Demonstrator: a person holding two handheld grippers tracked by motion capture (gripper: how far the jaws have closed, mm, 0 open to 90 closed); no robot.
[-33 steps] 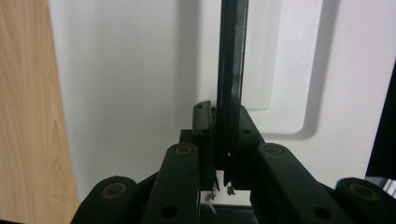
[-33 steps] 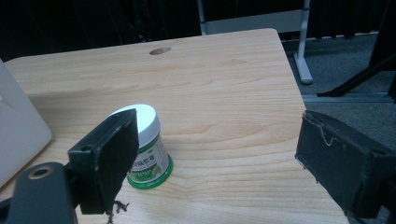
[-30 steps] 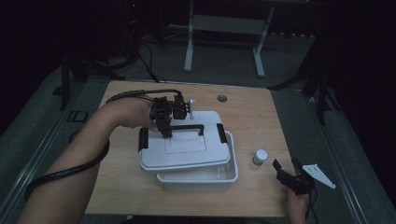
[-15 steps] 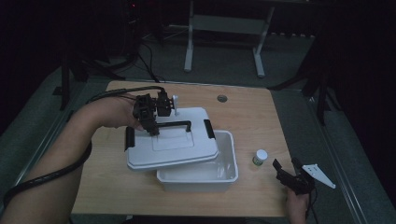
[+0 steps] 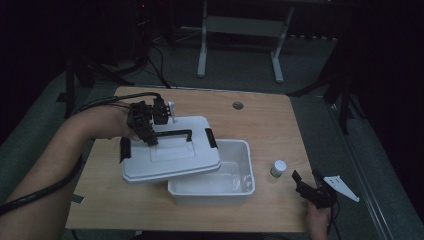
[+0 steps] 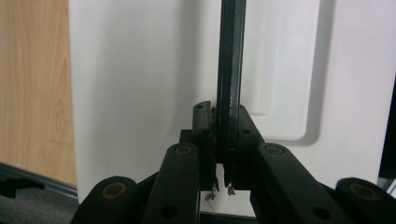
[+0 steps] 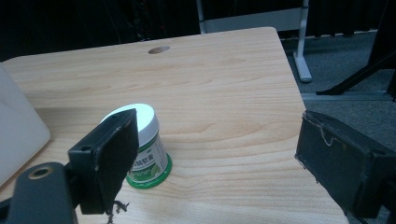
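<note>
Nearest me, the right gripper [image 5: 311, 186] rests low at the table's [image 5: 270, 120] front right corner, the hand [image 5: 318, 220] coming up from below. Its own view shows what the high one can't: the jaws stand wide apart, with nothing between them, and a small white-capped jar [image 7: 144, 148] with a green label sits just beyond the left one. Farther in, the white bin [image 5: 220, 187] stands open. The left gripper [image 5: 148, 129], forearm reaching across, has its jaws clamped on the black handle [image 6: 230, 70] of the white lid [image 5: 170, 155], which hangs tilted over the bin's left edge.
</note>
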